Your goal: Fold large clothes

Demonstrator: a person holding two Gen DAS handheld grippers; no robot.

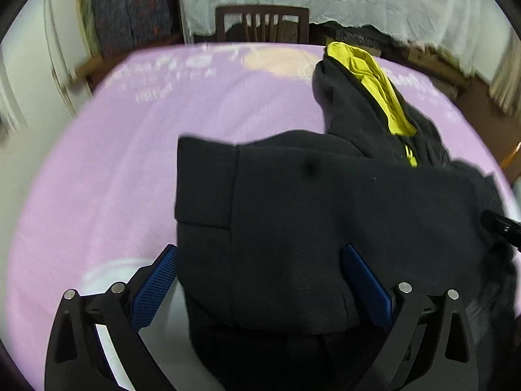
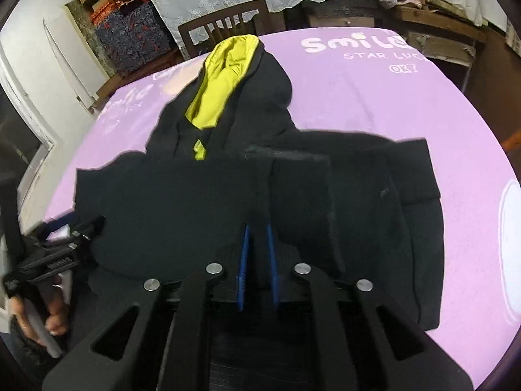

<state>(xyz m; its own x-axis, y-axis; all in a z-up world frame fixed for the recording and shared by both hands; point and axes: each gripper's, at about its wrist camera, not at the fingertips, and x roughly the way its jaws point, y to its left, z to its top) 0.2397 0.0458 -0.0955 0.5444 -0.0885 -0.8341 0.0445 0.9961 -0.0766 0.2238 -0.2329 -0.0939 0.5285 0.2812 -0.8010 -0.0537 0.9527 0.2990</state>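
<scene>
The left claw [image 1: 257,280] stands wide open, its blue pads [image 1: 153,290] straddling the near hem of the black hoodie [image 1: 325,215] without pinching it. The right claw [image 2: 259,254] is nearly closed, its pads nipping a raised fold of the same cloth. The hoodie lies on the table [image 1: 97,179], which wears a lilac cover, its body near the front edge.

Risk, as a judgement: with only one claw holding, a lift would likely drag the cloth askew, bunching the fold and letting the folded-in sleeve cuff [image 2: 301,192] slip out. The thick fleece may also slide from a shallow pinch.

Orientation: the long axis runs hem to hood. The yellow-lined hood [image 2: 224,78] points away toward the chair [image 2: 224,26], about 1 o'clock in the left view and 11 o'clock in the right.
</scene>
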